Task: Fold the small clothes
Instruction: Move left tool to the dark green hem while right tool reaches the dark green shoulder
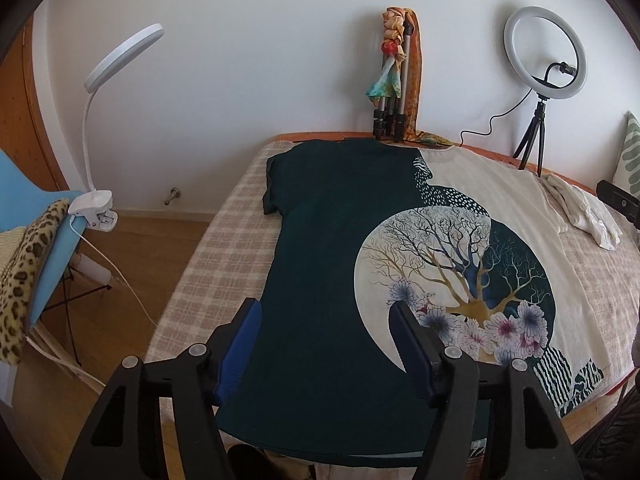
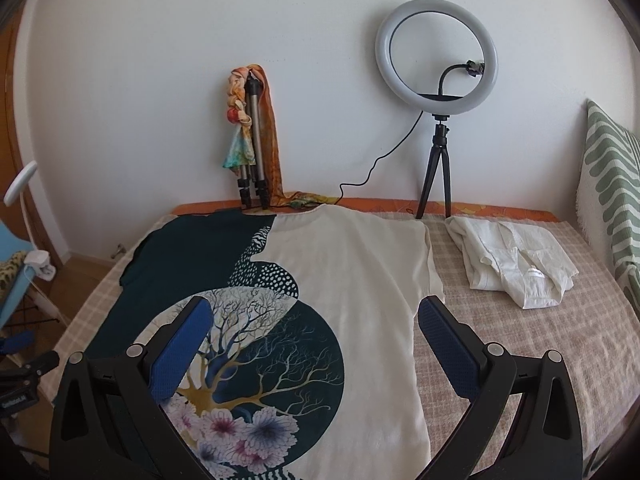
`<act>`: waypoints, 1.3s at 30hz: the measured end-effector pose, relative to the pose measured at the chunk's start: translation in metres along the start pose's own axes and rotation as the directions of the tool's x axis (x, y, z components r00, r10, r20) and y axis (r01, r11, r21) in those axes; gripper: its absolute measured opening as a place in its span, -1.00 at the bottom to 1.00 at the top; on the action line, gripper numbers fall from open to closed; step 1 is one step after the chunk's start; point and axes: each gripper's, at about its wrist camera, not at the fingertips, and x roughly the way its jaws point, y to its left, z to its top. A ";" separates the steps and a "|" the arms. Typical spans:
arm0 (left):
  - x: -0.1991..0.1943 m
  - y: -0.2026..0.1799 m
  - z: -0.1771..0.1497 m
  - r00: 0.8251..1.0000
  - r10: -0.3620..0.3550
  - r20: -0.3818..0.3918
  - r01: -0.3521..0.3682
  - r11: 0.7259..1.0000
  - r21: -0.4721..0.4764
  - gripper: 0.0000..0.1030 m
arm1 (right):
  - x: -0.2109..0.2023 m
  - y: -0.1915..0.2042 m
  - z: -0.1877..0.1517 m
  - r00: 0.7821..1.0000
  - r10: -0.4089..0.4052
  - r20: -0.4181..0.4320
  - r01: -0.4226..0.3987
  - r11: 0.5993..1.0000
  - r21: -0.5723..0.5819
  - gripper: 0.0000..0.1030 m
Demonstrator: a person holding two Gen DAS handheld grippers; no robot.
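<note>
A T-shirt lies flat on the checked bed cover, half dark teal (image 1: 328,248), half cream (image 2: 360,280), with a round tree-and-flower print (image 2: 264,352). Its neck end points to the wall. My left gripper (image 1: 324,316) is open and empty, hovering over the teal half near the hem. My right gripper (image 2: 316,312) is open and empty, hovering over the cream half near the hem; its right finger (image 2: 444,340) is over the shirt's right side edge. A crumpled white garment (image 2: 516,264) lies to the right of the shirt.
A ring light on a tripod (image 2: 438,128) and a folded tripod with scarves (image 2: 252,136) stand at the wall behind the bed. A green patterned cushion (image 2: 612,208) is at the right. A clip lamp (image 1: 96,200) and blue chair (image 1: 52,240) stand left of the bed.
</note>
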 end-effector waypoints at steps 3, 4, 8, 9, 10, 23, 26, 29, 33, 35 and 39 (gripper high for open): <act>0.002 0.015 -0.005 1.000 -0.020 -0.017 0.019 1.000 -0.024 0.20 | 0.016 0.017 0.002 0.996 0.072 -0.060 -0.074 0.996 -0.038 0.99; 0.002 0.020 -0.007 0.999 -0.025 -0.020 0.025 0.999 -0.029 0.13 | 0.022 0.023 0.003 0.992 0.099 -0.083 -0.103 0.994 -0.048 0.99; 0.001 0.044 -0.012 1.000 -0.013 -0.025 0.011 0.998 -0.060 -0.01 | 0.042 0.051 0.017 0.964 0.210 -0.161 -0.223 0.972 -0.068 0.91; 0.000 0.050 -0.015 1.000 -0.015 -0.026 0.013 0.997 -0.072 -0.04 | 0.045 0.056 0.023 0.958 0.232 -0.167 -0.246 0.967 -0.064 0.88; 0.000 0.058 -0.017 0.999 -0.022 -0.025 0.020 0.996 -0.090 -0.06 | 0.049 0.062 0.029 0.951 0.262 -0.167 -0.274 0.960 -0.057 0.88; 0.013 0.100 -0.061 0.989 -0.083 -0.120 0.059 0.980 -0.191 -0.23 | 0.134 0.160 0.089 0.880 0.346 -0.324 -0.392 0.916 -0.087 0.61; 0.021 0.099 -0.067 0.981 -0.120 -0.153 0.087 0.975 -0.202 -0.27 | 0.158 0.182 0.096 0.859 0.361 -0.363 -0.413 0.908 -0.074 0.60; 0.028 0.100 -0.072 0.972 -0.146 -0.182 0.105 0.970 -0.218 -0.33 | 0.181 0.206 0.105 0.841 0.367 -0.397 -0.425 0.903 -0.067 0.36; 0.037 0.102 -0.076 0.963 -0.170 -0.208 0.119 0.964 -0.236 -0.33 | 0.216 0.238 0.112 0.803 0.398 -0.444 -0.464 0.885 -0.045 0.34; 0.040 0.106 -0.077 0.960 -0.176 -0.216 0.119 0.960 -0.255 -0.34 | 0.232 0.255 0.112 0.799 0.394 -0.454 -0.469 0.881 -0.060 0.34; 0.047 0.109 -0.078 0.954 -0.191 -0.233 0.123 0.953 -0.277 -0.38 | 0.274 0.281 0.105 0.759 0.407 -0.509 -0.485 0.874 -0.024 0.13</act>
